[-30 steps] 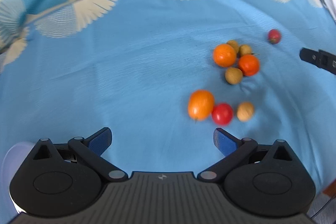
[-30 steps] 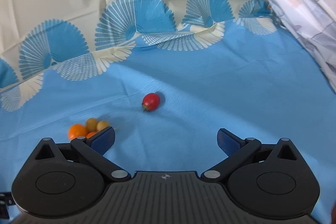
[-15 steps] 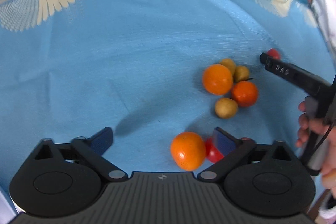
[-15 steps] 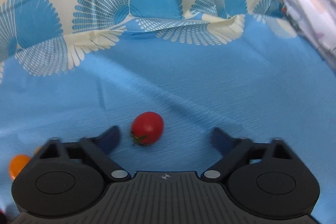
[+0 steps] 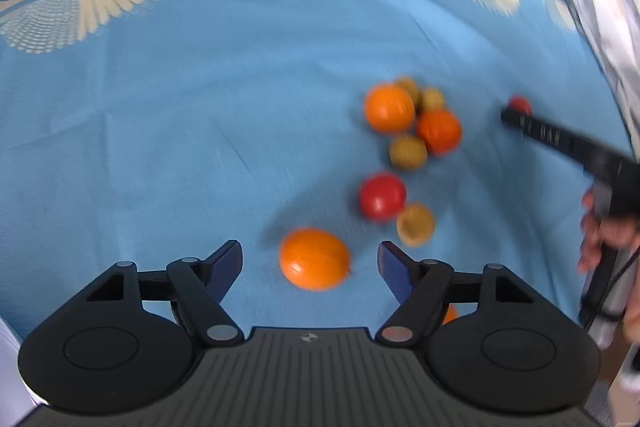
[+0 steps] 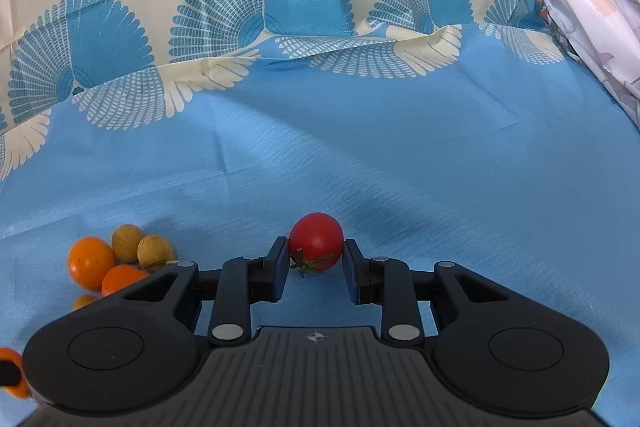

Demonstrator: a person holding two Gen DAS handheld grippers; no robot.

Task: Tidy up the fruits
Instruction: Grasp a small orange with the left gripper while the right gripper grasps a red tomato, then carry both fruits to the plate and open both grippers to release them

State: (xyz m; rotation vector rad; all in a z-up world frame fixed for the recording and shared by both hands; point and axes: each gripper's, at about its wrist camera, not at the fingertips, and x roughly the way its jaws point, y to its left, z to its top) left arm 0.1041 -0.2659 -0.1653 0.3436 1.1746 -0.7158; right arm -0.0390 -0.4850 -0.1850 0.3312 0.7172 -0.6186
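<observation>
Between the right hand-held gripper's (image 6: 314,263) fingers sits a red tomato (image 6: 316,241).

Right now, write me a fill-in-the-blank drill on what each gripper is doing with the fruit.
1. The right gripper has its jaws closed on a red ____.
2. The left gripper has its jaws ____.
3. Between the left jaws lies an ____.
4. All the fruit lies on a ____ cloth.

Missing words: tomato; open; orange; blue
</observation>
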